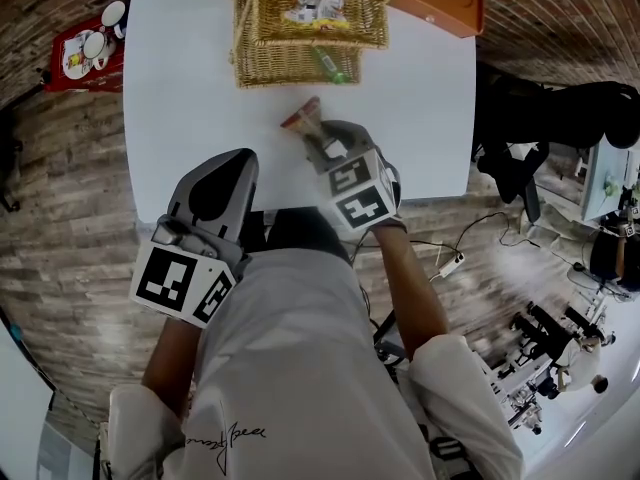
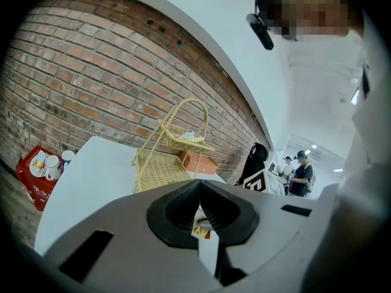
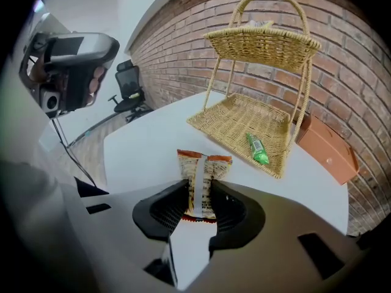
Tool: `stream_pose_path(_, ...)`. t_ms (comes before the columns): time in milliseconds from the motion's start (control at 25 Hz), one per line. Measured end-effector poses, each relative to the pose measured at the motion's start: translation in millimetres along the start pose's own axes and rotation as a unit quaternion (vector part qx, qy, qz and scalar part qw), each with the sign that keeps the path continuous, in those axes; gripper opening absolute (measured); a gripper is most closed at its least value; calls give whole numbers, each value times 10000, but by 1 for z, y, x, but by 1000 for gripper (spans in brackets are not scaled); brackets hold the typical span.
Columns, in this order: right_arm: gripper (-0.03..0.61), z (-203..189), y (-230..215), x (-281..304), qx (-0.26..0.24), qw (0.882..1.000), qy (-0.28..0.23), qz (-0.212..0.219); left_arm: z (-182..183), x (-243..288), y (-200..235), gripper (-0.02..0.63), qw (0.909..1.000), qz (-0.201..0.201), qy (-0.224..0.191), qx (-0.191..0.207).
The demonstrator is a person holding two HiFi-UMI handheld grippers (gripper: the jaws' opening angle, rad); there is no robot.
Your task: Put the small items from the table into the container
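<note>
Basket (image 3: 226,118) already held a green tube (image 3: 257,149); right gripper (image 3: 198,209) clenched the seemingly last snack packet (image 3: 203,170), left gripper (image 2: 198,211) closed empty.

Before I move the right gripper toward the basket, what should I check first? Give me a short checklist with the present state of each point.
1. Grip: ok, the right gripper is closed on the snack packet, pads on both its sides.
2. Packet off the table: cannot tell.
3. Way clear: ok, the left gripper is shut and empty, at the near table edge.
4. Room on the lower tier of the basket: ok, only a green tube lies there.
5. Room on the top tier: cannot tell; packets already lie in it.
</note>
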State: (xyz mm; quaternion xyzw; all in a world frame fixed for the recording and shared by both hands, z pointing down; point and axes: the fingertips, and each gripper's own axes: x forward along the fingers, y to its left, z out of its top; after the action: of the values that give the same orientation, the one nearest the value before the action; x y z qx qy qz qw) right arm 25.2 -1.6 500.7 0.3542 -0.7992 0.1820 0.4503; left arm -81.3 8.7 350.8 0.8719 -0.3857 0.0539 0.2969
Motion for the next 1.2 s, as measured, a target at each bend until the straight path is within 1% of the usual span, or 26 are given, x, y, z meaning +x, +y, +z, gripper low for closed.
stream_pose_path(640, 126, 10, -4, -19, 156, 9997, -39, -192, 8, 5, -1, 9, 9997, -226, -42, 58)
stream_pose_path(840, 127, 20, -3, -26, 284, 9992, -218, -181, 11, 6, -2, 9, 9995, -295, -69, 112)
stream_pose_path(1200, 126, 33, -1, -35, 330, 9983, -410, -250, 13, 1, -2, 9, 9993, -302, -120, 162)
